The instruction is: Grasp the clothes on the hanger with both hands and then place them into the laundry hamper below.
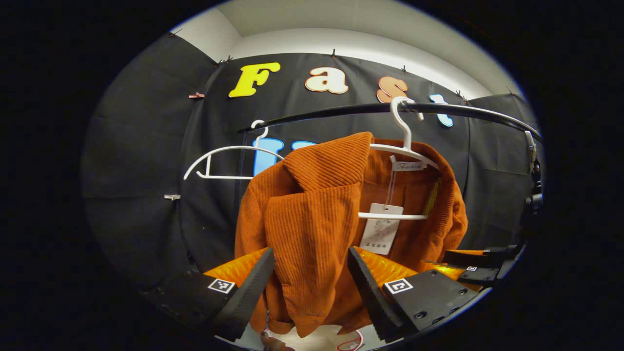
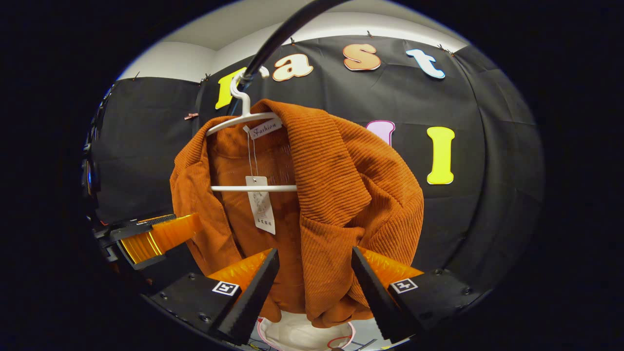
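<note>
On the black rail (image 1: 341, 109), a white hanger (image 1: 407, 146) carries the orange ribbed jacket (image 1: 312, 214), still hung, collar folded over, paper tag (image 1: 381, 229) dangling inside the open front. A 2nd, bare hanger (image 1: 229, 161) sits further along the same rail in the left gripper view.

Left gripper (image 1: 312, 278): jaws wide, 1 finger on each side of the jacket's front panel, cloth hanging in the gap. No visible pinch, so not gripping yet. Right gripper (image 2: 314, 280): same story, jaws wide, straddling the other front panel below the lapel. In the right gripper view the left gripper sits off to the side, at the jacket's far edge.

Why this layout: each gripper is lined up on its own side of the front, so closing both gives a 2-point hold and the garment lifts evenly instead of sliding off 1 shoulder. Approach is low on the panels, clear of the hanger bar (image 2: 253, 188).

Hamper: a pale rim (image 2: 302, 336) shows under the jacket hem in the right gripper view, probably the hamper, too little visible to confirm.

My read: pre-grasp stage. Next needs both jaws closing on fabric, then a lift to free the shoulders. Risk: hanger hook comes off the rail with the jacket.
</note>
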Available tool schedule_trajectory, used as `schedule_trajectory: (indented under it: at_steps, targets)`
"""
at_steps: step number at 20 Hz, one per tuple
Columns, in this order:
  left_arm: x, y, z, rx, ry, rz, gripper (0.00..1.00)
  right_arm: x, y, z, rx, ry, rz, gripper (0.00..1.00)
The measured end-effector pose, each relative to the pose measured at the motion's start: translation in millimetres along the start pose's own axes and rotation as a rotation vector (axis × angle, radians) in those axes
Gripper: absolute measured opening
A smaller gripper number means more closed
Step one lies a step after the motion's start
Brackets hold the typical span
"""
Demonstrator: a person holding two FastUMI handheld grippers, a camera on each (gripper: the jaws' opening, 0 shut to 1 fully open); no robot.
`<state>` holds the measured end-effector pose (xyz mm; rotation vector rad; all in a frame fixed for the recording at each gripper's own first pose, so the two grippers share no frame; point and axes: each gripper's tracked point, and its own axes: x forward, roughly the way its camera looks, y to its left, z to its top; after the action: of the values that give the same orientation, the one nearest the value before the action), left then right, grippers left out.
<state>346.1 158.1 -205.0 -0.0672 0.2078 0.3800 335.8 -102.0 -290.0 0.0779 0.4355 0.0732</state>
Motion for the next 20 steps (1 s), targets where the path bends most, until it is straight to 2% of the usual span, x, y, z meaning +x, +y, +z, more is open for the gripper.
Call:
schedule_trajectory:
  at_steps: [2,7,9,11,12,13,14,15,16,17,18,20]
  targets:
    - [7.0,-7.3,-4.8,-0.022,0.008,-0.028,0.95,9.7,1.1,-4.1,0.014,0.014,0.01,0.96]
    - [30.1,-21.2,-11.8,-0.017,0.02,-0.031,0.95,32.8,7.7,-10.9,0.012,0.028,0.029,0.98]
    - [40.4,-21.4,-10.1,-0.012,0.013,-0.011,0.95,42.9,4.4,-12.2,0.009,0.028,0.019,0.98]
    - [52.6,-11.6,-8.5,-0.003,-0.002,0.03,0.95,51.1,-3.5,-10.2,0.01,0.022,0.0,0.92]
    - [58.4,-8.6,-7.6,0.0,-0.013,0.049,0.95,55.8,-10.3,-9.2,0.004,0.019,-0.016,0.8]
    - [63.3,-10.1,-6.5,-0.005,-0.017,0.036,0.95,59.0,-17.9,-6.8,-0.004,0.019,-0.029,0.79]
    - [69.8,-17.0,-10.1,-0.019,-0.004,-0.011,0.95,63.9,-29.2,-7.1,-0.013,0.014,-0.06,0.59]
    - [73.7,-16.6,-12.0,-0.024,0.017,-0.025,0.94,64.1,-39.5,-0.5,-0.015,-0.005,-0.078,0.39]
    - [73.7,3.7,-9.6,-0.023,0.006,0.053,0.65,66.4,-45.9,3.3,-0.009,-0.012,-0.077,0.2]
    - [67.6,14.2,-6.7,-0.04,-0.003,0.067,0.36,70.0,-49.5,4.5,0.001,-0.008,-0.071,0.17]
    - [74.5,10.4,-7.3,-0.063,0.012,0.047,0.06,71.1,-54.0,9.2,0.008,-0.014,-0.065,0.21]
    - [71.5,15.9,-0.9,-0.055,0.019,0.052,0.05,68.8,-62.8,20.2,0.013,-0.037,-0.051,0.23]
